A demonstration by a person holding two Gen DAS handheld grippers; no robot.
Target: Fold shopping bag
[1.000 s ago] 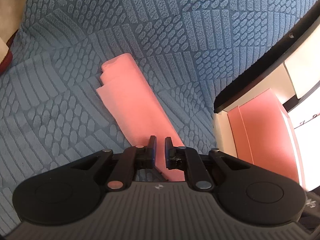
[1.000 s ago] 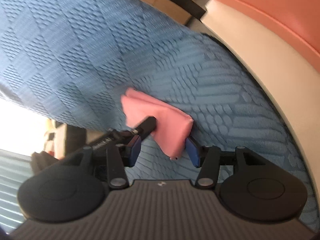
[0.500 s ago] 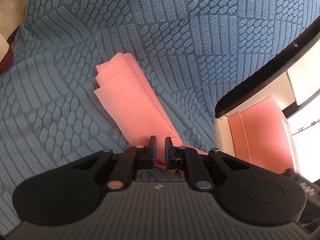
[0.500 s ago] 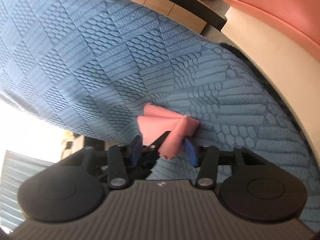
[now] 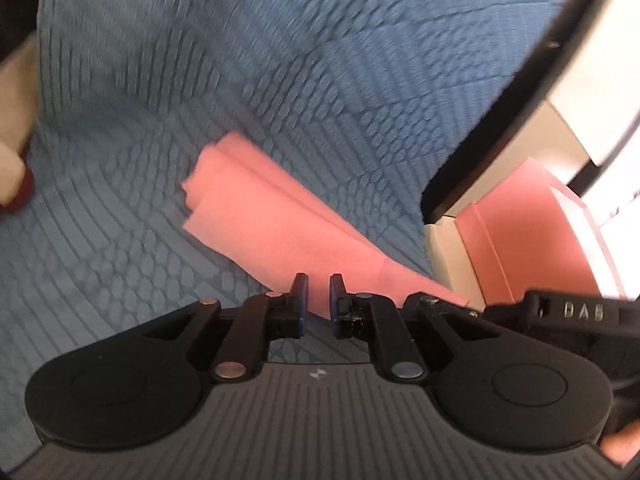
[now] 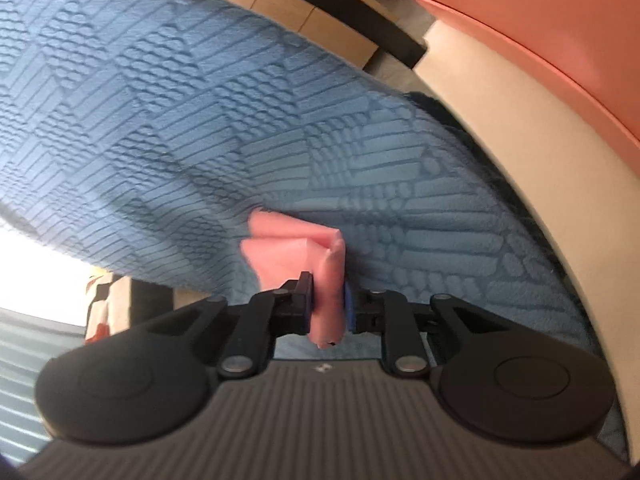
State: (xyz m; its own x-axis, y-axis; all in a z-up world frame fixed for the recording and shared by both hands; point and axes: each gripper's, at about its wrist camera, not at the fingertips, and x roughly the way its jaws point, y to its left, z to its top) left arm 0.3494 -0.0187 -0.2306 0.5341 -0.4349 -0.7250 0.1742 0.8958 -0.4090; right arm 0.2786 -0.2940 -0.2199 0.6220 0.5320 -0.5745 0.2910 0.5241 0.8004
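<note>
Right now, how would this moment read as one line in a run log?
task: fold shopping bag | right gripper: shut on pink shopping bag end | left gripper: nearly closed, holding nothing | bag lies folded into a strip on blue textured cloth

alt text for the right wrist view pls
The right claw is shut on one end of a folded pink shopping bag, which lies on a textured blue cloth. A cream surface and a salmon-coloured panel curve past on the right.

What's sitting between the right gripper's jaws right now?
A bunched end of the pink bag, pinched by the right gripper; the right wrist view shows it.
</note>
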